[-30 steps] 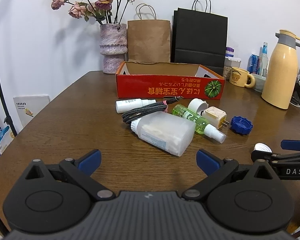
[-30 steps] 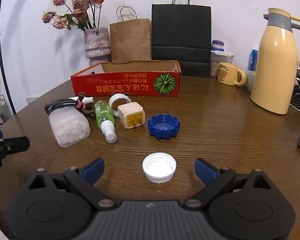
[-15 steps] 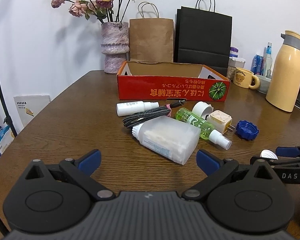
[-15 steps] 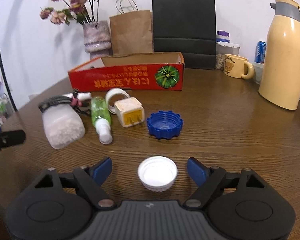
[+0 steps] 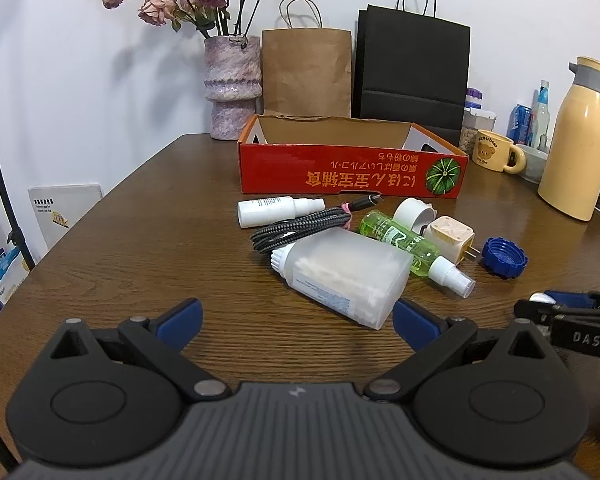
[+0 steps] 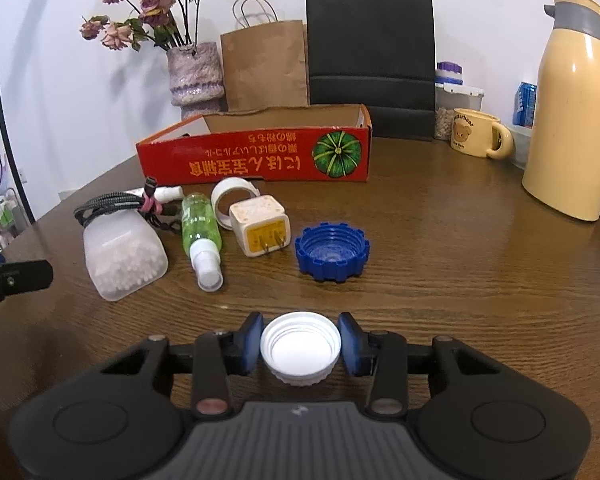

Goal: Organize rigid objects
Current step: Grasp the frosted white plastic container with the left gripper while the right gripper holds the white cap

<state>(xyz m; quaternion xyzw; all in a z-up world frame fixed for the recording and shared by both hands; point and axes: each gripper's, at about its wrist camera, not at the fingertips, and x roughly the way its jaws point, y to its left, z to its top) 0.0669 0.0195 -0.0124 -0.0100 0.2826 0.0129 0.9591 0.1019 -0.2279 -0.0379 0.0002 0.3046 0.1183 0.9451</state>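
Right wrist view: the white cap (image 6: 300, 346) lies open side up on the wooden table (image 6: 460, 280), and the right gripper (image 6: 300, 344) has its two blue pads closed in against the cap's rim on either side, so it appears to have hold of it. Whether the cap has left the wood is hard to tell from this angle. Gripping across the rim makes sense: the cap is low and round, and its ribbed wall is the only surface the pads can catch.

Beyond it, well apart, sits the blue cap (image 6: 332, 252), also open side up. To its left lie the white plug adapter (image 6: 260, 224), a roll of white tape (image 6: 234, 200), the green spray bottle (image 6: 202, 236) on its side and the frosted tub of cotton swabs (image 6: 124, 256), with a bundled black cable (image 6: 116, 204) behind the tub. All are loose pieces clustered in front of the red cardboard box (image 6: 256, 160), which stands open-topped and is likely where they are meant to go.

In the left wrist view, the left gripper (image 5: 296, 320) has its fingers spread wide with nothing between them, low over the table and pointed at the tub (image 5: 348, 276), probably lined up for that bulky piece.
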